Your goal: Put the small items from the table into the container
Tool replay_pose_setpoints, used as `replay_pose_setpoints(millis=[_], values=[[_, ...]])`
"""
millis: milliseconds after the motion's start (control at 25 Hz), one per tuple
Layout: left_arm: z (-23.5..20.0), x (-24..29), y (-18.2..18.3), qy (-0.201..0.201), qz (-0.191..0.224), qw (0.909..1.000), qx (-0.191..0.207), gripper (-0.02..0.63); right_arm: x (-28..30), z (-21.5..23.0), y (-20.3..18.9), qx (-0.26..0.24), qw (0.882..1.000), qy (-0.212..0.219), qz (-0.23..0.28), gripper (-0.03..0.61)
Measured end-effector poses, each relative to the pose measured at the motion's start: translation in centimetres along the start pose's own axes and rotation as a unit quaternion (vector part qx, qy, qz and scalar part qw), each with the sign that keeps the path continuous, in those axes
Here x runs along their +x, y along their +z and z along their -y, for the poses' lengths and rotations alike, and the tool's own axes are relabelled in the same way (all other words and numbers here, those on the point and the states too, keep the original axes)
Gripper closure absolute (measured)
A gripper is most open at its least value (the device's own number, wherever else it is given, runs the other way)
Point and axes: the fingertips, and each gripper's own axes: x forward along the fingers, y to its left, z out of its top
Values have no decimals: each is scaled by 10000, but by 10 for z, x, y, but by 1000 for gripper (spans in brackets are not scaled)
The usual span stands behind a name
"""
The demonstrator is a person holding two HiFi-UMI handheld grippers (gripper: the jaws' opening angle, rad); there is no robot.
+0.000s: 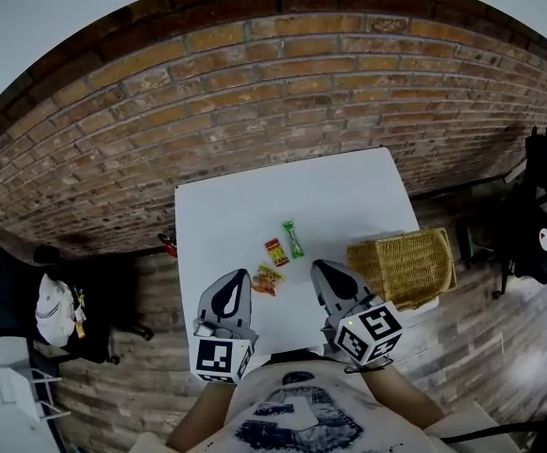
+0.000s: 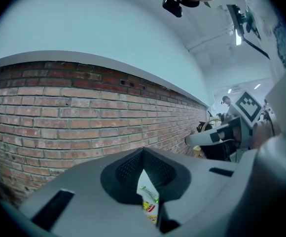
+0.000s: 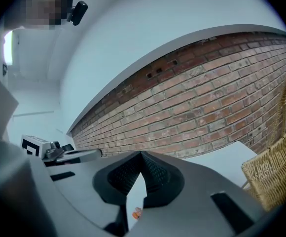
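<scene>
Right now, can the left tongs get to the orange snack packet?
Probably yes. The left tongs are right beside the orange snack packet on the table, with nothing between them. They look shut, so they would need to open first.

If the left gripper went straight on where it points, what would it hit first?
Probably the orange-yellow packet, lying just ahead of the left gripper on the white table; depth is unclear, so it may slip past.
</scene>
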Motion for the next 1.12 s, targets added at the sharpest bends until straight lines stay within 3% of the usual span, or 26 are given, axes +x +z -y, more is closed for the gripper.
replay_pose_setpoints(millis=[280, 1120], values=[[-26, 20, -2, -143, 110, 9998, -49, 568, 29, 2, -1, -133, 9998, -161, -44, 558], [-69, 58, -42, -208, -208, 9989, -364, 568, 88, 17, -30, -360, 9961, -558, -576, 557]])
